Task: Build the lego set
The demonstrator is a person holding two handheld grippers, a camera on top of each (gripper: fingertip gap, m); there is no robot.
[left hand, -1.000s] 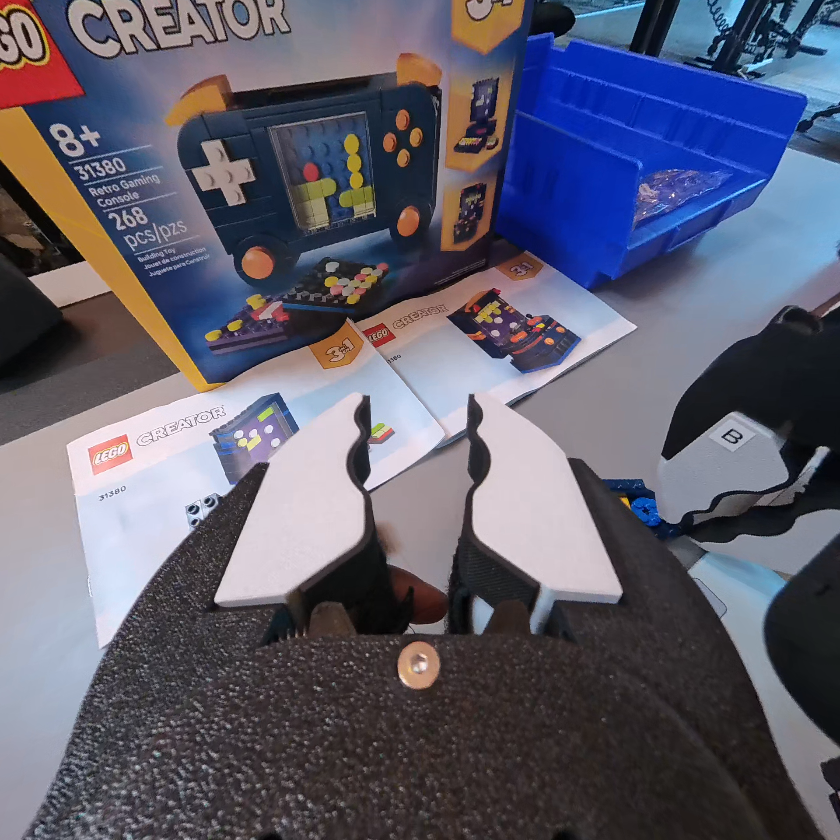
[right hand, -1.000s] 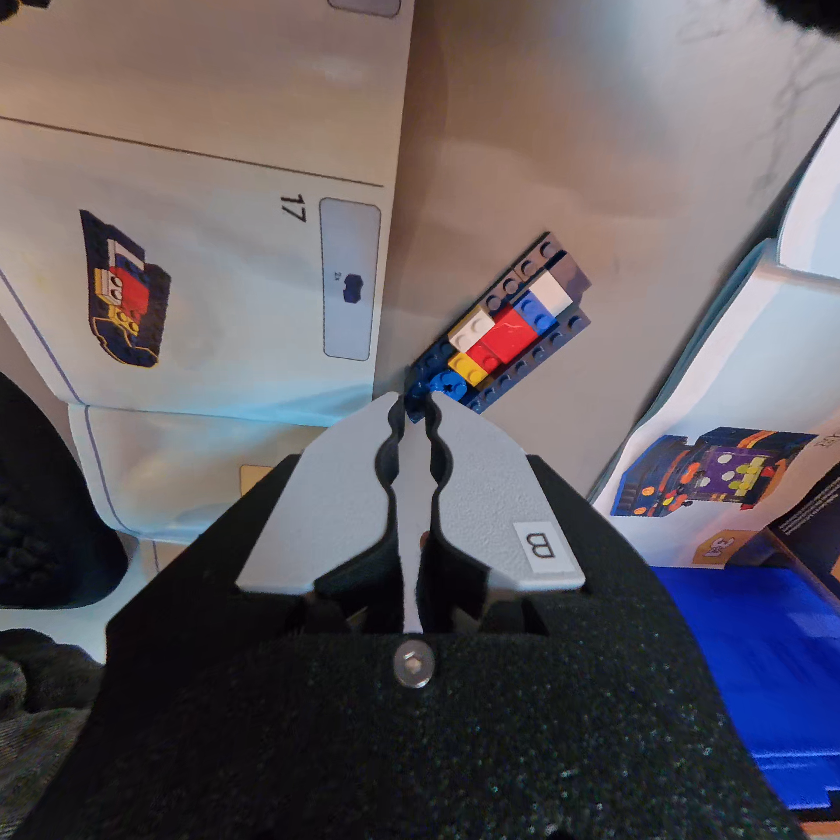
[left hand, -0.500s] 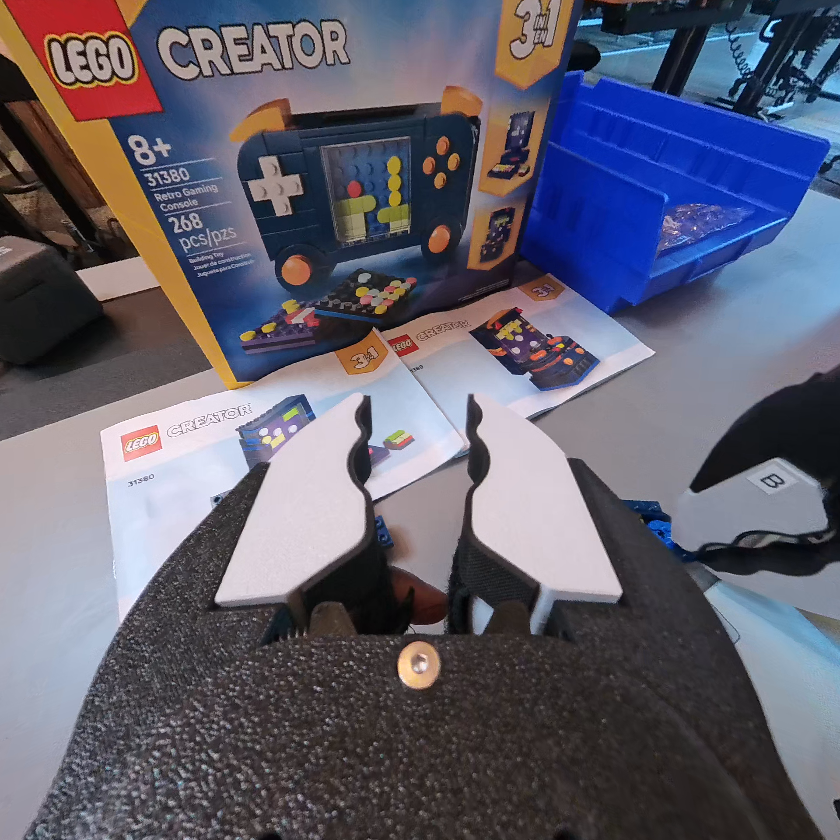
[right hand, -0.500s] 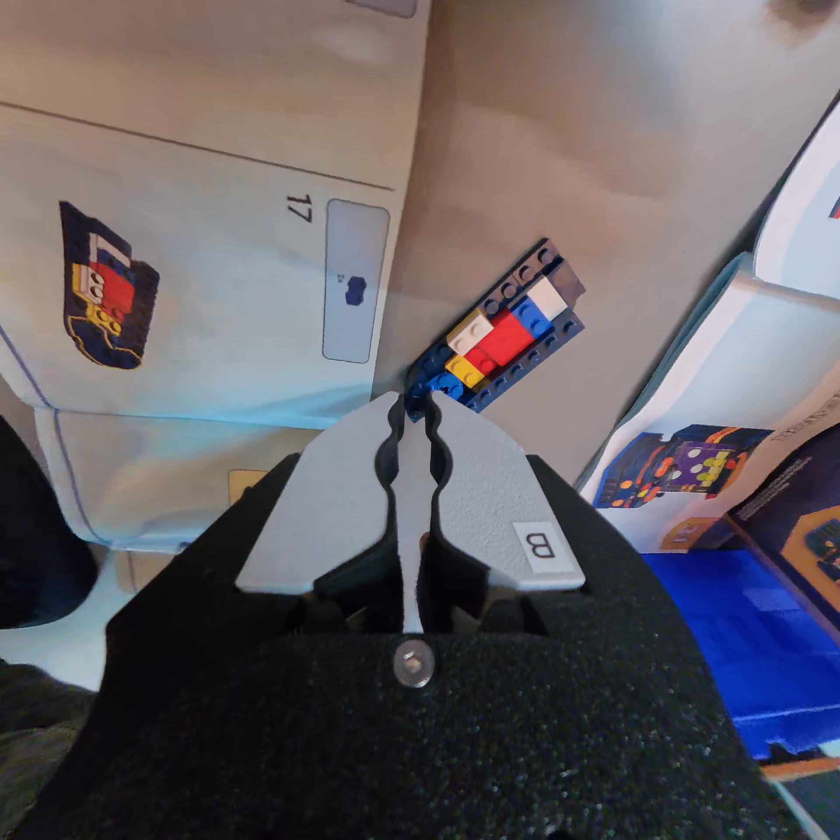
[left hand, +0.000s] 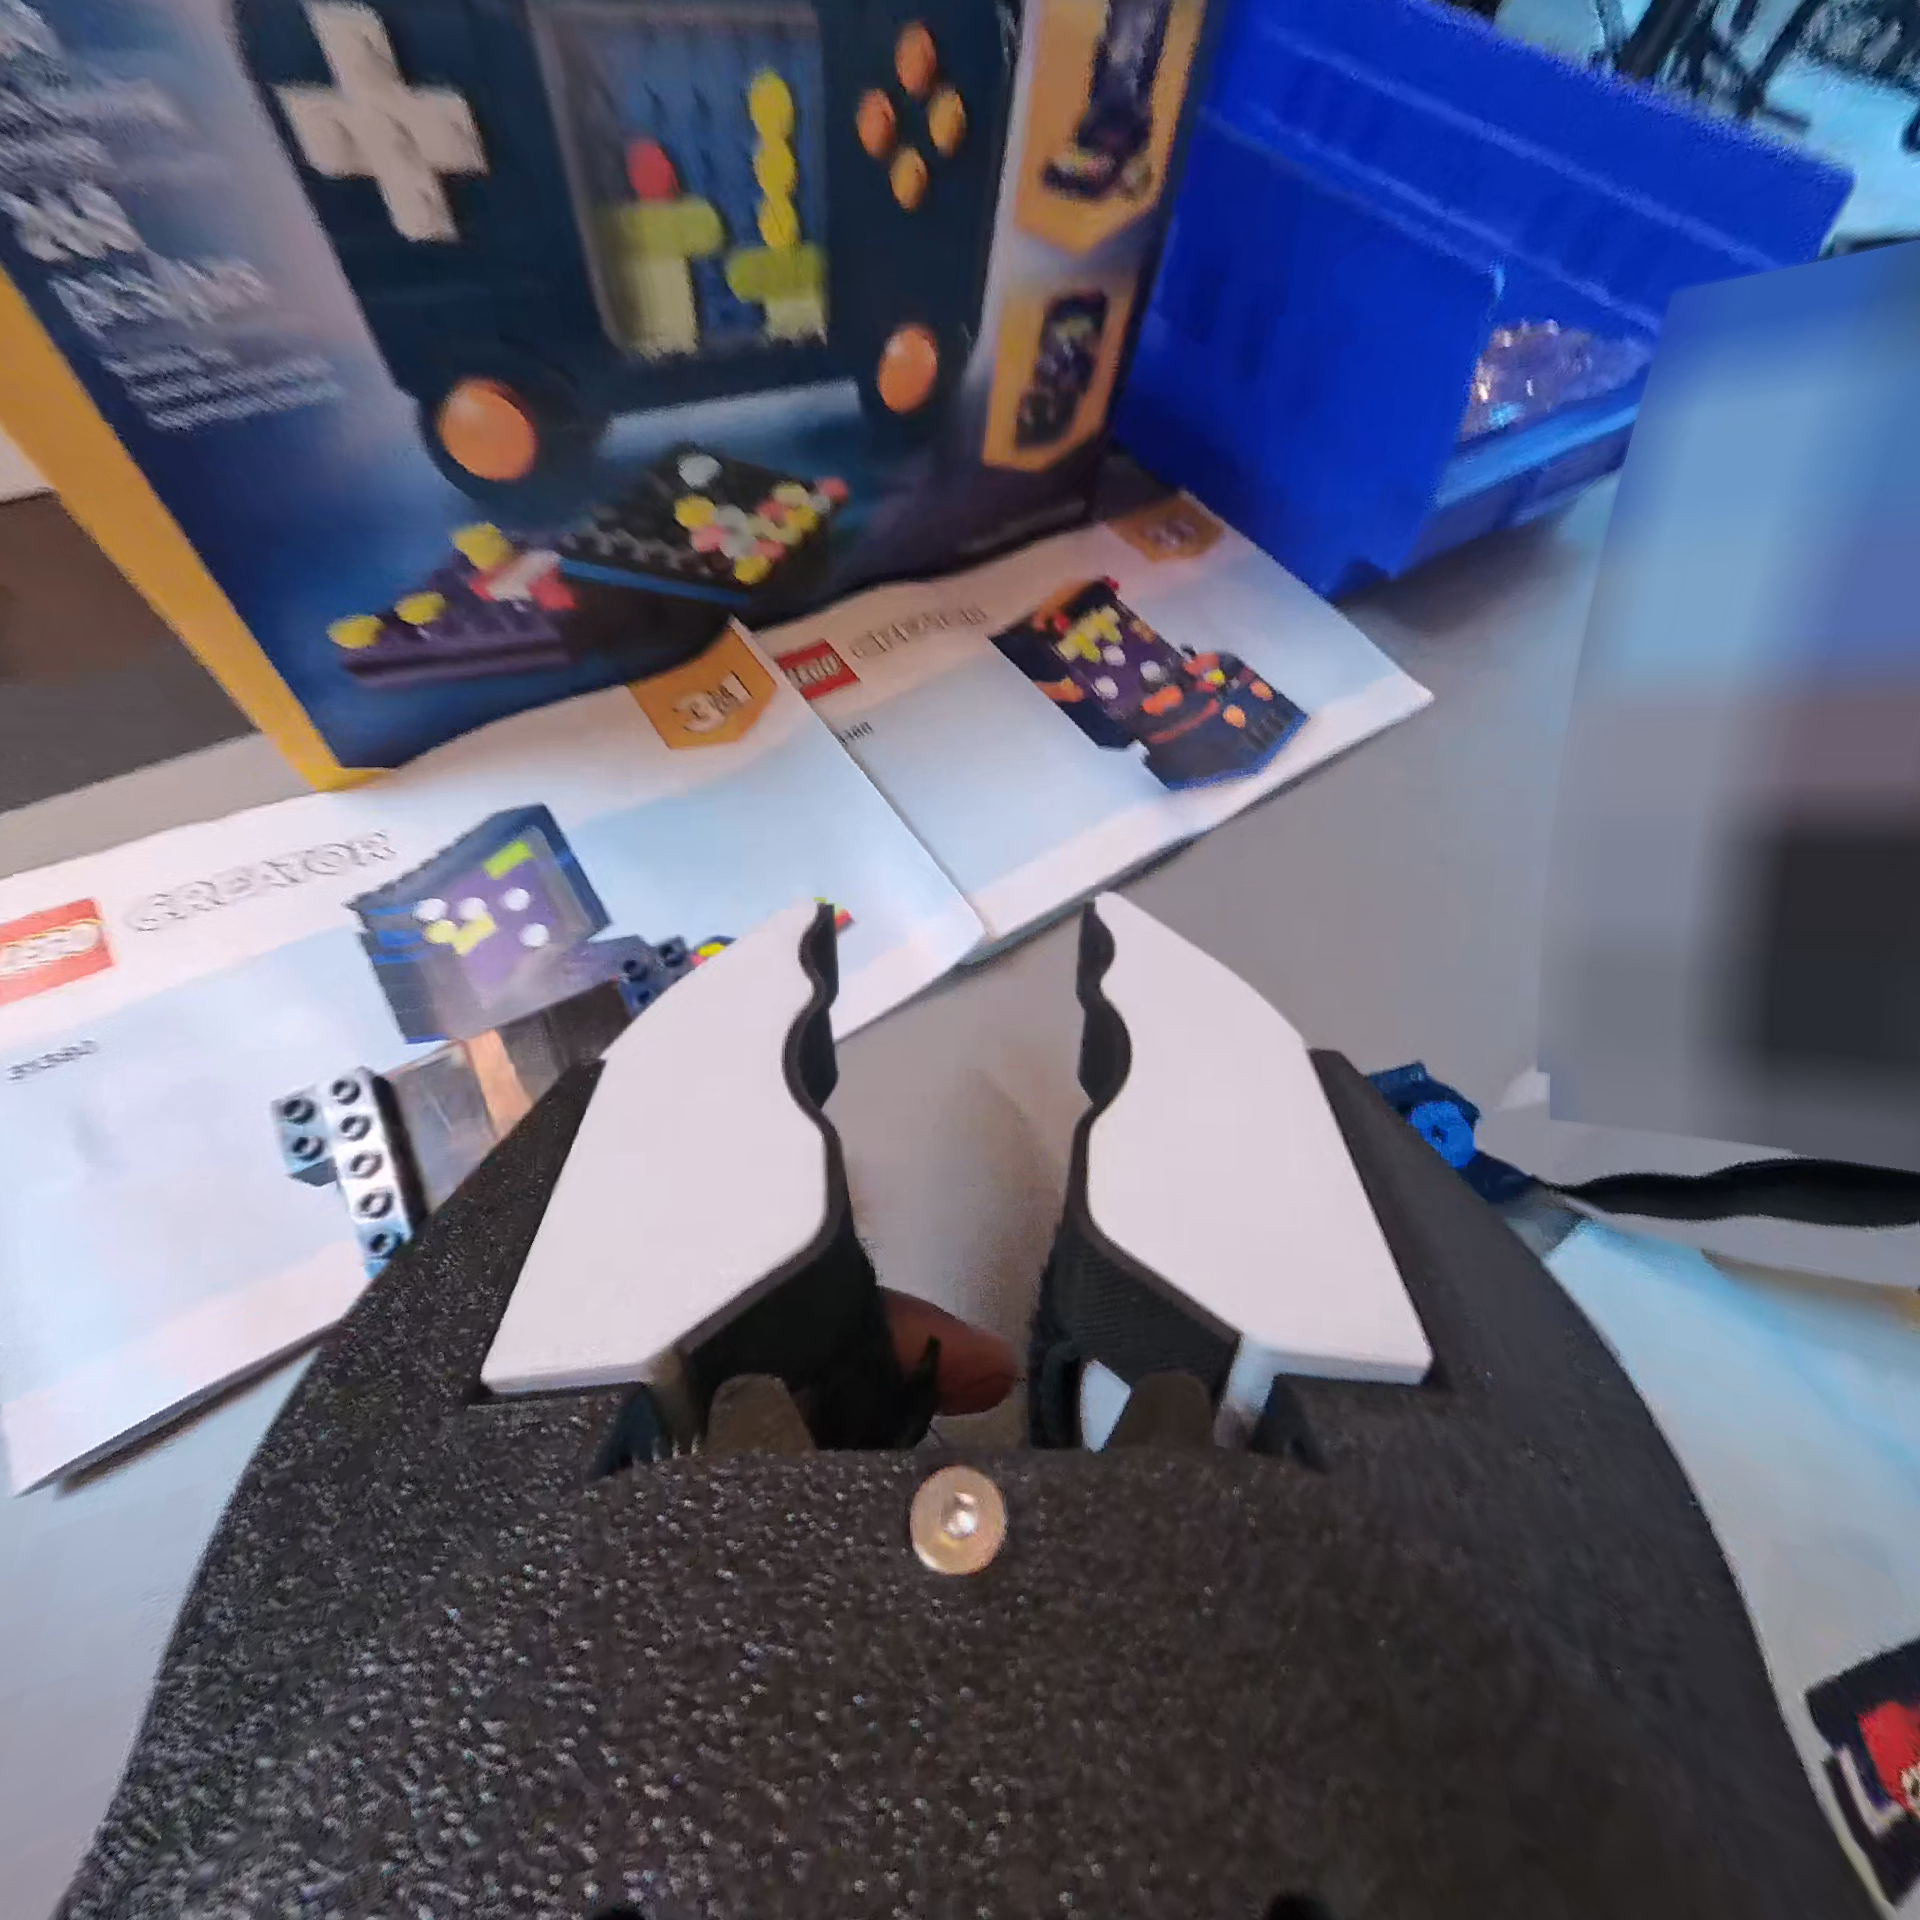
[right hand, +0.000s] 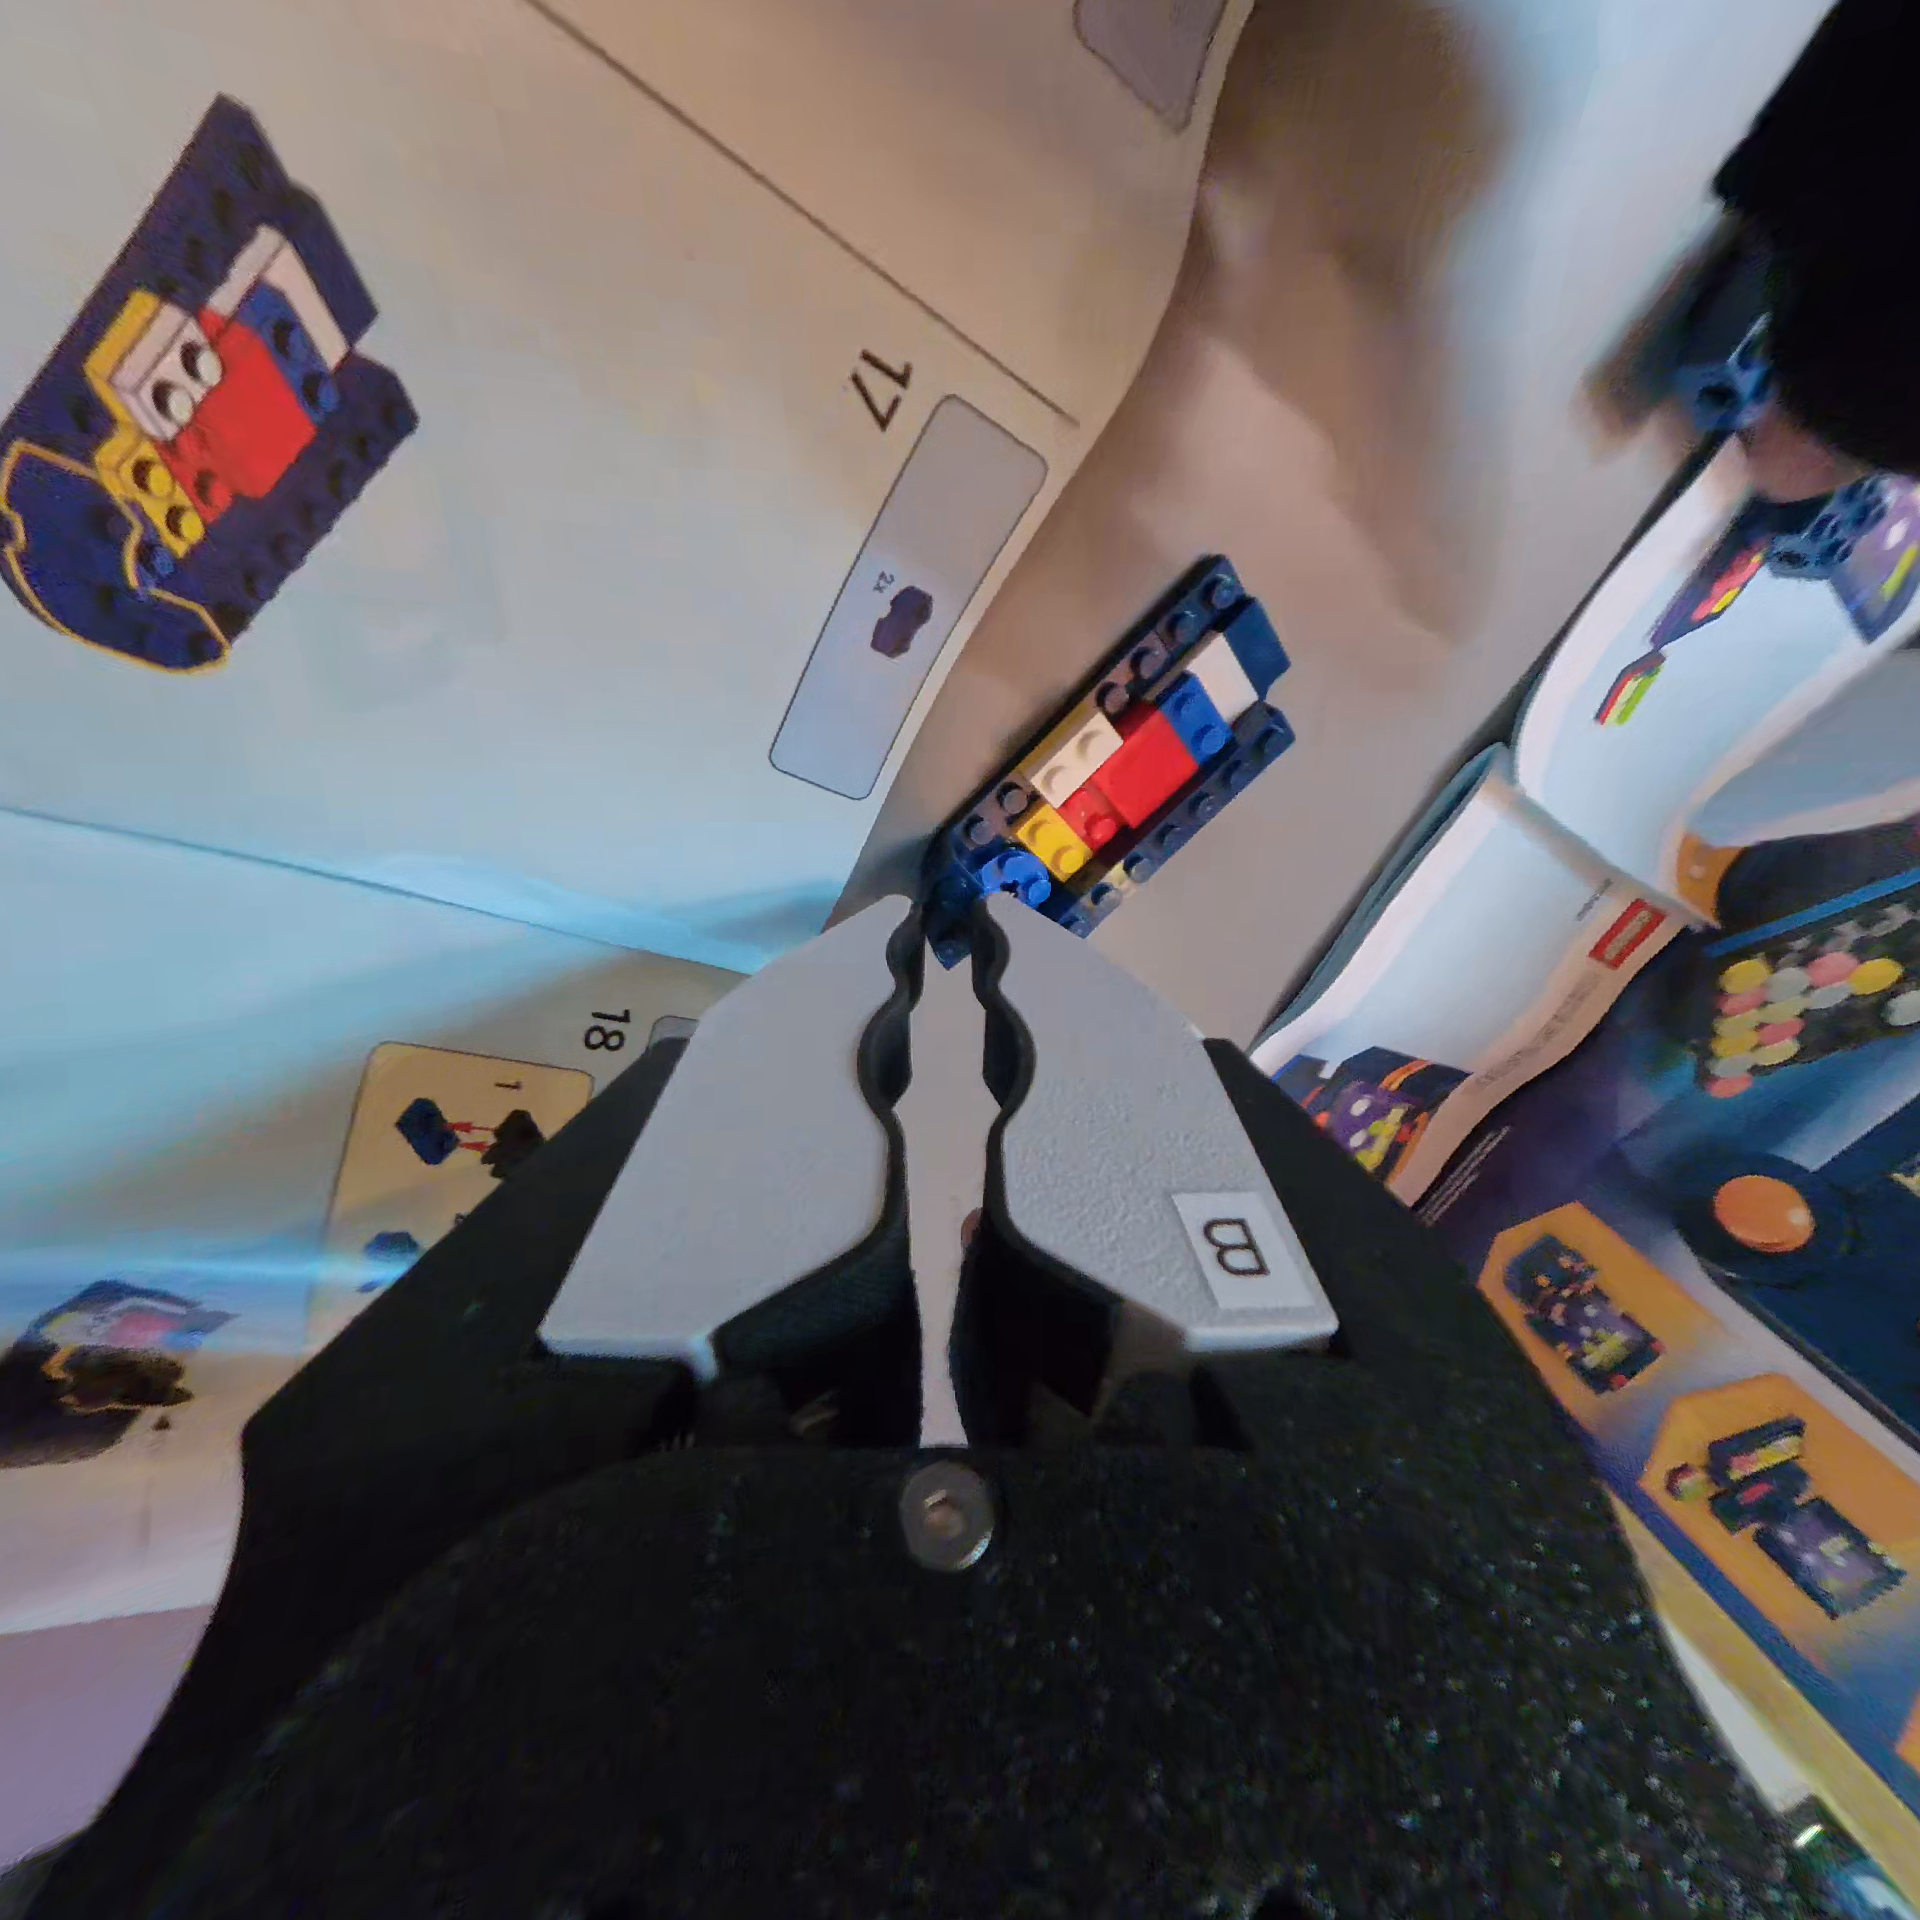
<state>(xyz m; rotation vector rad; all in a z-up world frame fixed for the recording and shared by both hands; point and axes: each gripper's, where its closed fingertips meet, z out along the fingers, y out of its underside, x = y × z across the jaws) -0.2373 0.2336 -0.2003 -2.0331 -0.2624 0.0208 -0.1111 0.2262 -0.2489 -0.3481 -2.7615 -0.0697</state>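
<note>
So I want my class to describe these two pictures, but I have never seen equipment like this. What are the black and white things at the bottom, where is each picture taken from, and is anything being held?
Each picture comes from a camera mounted on a hand-held tool with two fingers; a person works one in each hand, and there is no robot arm. In the left view, the left gripper stands open with nothing between its fingers, above a grey table with closed booklets, a toy box and a blue bin. In the right view, the right gripper pinches the near dark blue edge of a small brick model, beside an open instruction booklet.
</note>
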